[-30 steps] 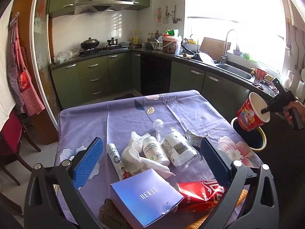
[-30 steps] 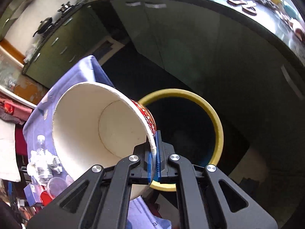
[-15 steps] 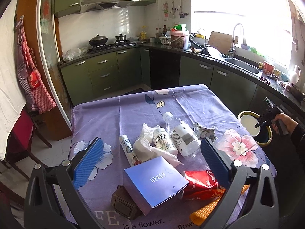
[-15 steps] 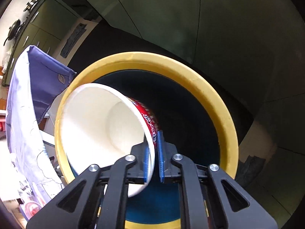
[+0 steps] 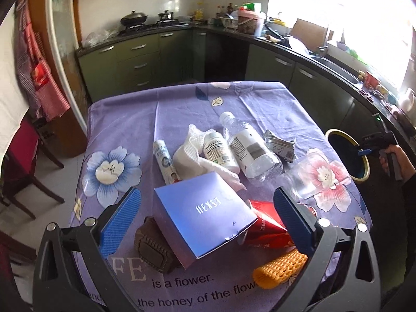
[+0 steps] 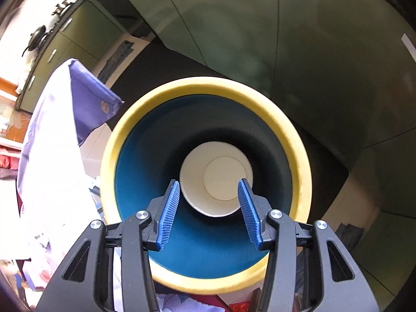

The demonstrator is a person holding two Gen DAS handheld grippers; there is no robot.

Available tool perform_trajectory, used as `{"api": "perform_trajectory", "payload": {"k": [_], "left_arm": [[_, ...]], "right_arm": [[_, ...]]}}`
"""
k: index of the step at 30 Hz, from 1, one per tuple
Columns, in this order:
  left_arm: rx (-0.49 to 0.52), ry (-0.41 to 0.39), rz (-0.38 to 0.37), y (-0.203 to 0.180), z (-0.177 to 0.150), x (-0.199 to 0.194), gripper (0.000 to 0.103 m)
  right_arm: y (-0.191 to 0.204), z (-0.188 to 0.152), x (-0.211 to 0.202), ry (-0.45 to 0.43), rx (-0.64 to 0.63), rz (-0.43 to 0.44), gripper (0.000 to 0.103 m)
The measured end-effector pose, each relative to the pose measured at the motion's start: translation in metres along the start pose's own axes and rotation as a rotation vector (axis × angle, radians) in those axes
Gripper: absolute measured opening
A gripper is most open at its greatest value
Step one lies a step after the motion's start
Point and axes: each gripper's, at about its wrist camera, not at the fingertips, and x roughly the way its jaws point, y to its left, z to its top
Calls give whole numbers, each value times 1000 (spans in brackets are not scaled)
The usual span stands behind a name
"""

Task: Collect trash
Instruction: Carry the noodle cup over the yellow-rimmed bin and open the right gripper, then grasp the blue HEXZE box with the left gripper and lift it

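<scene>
White cup (image 6: 217, 178): upright at the bottom of the yellow-rimmed bin (image 6: 299, 140), beside the table (image 5: 124, 119). Right gripper (image 6: 209, 212): above bin, jaws spread, empty. Left gripper (image 5: 205, 213): jaws spread above blue box (image 5: 202, 213), holding nothing.

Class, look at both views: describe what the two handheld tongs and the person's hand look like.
The left tongs and right tongs share black skeletal frames with silver bolts and triangular cut-outs, plus ribbed blue pads. From the left view, the right tongs have a pistol-style handle with a small green light, gripped by a bare hand with a dark sleeve.
</scene>
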Motion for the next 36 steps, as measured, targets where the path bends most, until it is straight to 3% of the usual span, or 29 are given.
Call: {"api": "perform_trajectory", "payload": {"k": [3,10,14,22,25,27,36], "left_arm": [[-47,-37,90,-9,-13,1,97],[-48,-77,294,-32,-27,17,97],[-58,-77,356,-33,-27,26,97],[-39,-57,379,-38,-32,40,97],[-38,-54,371,-39,-33,43,97],[-35,-61,368,-37,-34,44,85],[-25,-79,333,-35,-32,36,80]], "right_arm": [[13,-14,-8,-6,-36,28,49],[44,-32,-17,5,-135,81,49],[60,-39,-17,14,-181,107,49],[67,-56,-23,19,-213,127,49],[75,-44,-11,22,-211,130,49],[76,-39,-7,23,-211,131,49],[78,-29,-1,25,-215,139,49]]}}
